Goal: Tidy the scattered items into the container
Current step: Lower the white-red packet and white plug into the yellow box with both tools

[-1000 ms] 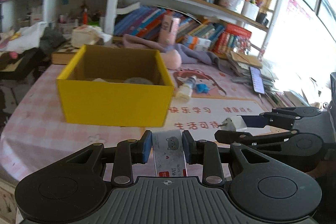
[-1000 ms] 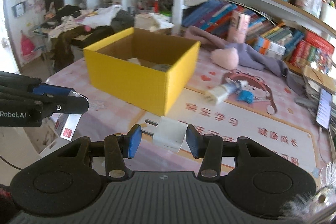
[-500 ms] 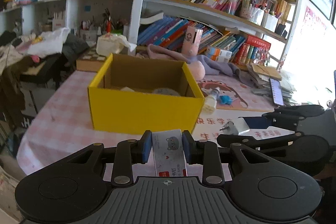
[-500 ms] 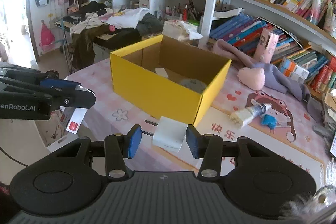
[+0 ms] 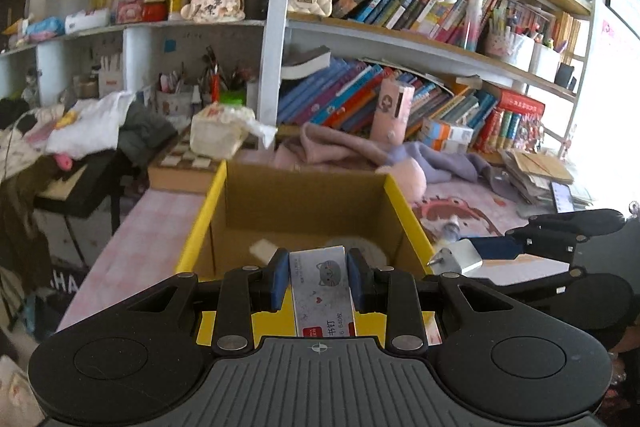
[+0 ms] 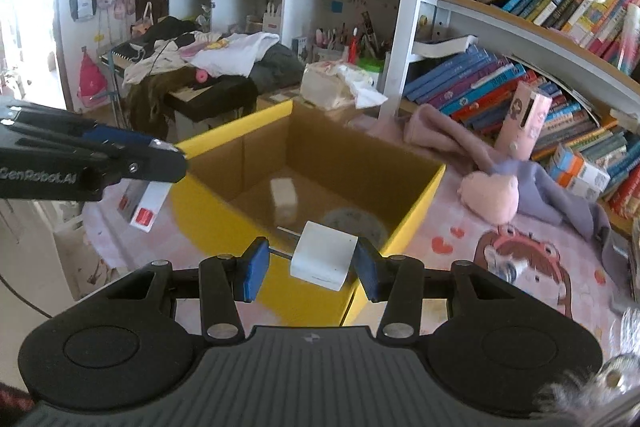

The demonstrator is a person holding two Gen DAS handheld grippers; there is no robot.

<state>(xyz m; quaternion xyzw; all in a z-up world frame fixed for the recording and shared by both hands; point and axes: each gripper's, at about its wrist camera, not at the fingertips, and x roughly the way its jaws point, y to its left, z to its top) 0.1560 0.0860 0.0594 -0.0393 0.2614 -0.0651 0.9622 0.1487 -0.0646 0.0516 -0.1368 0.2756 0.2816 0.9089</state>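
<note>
Left wrist view: the left gripper (image 5: 318, 281) clamps one staple box (image 5: 322, 291) above the near edge of one yellow box (image 5: 200, 219).

Right wrist view: the right gripper (image 6: 310, 263) pinches one white plug (image 6: 324, 255) over that box's near corner; two items lie inside.

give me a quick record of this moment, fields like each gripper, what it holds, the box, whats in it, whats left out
left gripper: shut on staples box, at the near wall of the yellow box
right gripper: shut on white plug adapter, prongs pointing left, at the box's near corner
yellow box: open top, on the pink table
inside box: small white block and a round grey item
left out: tube on the cartoon mat
</note>
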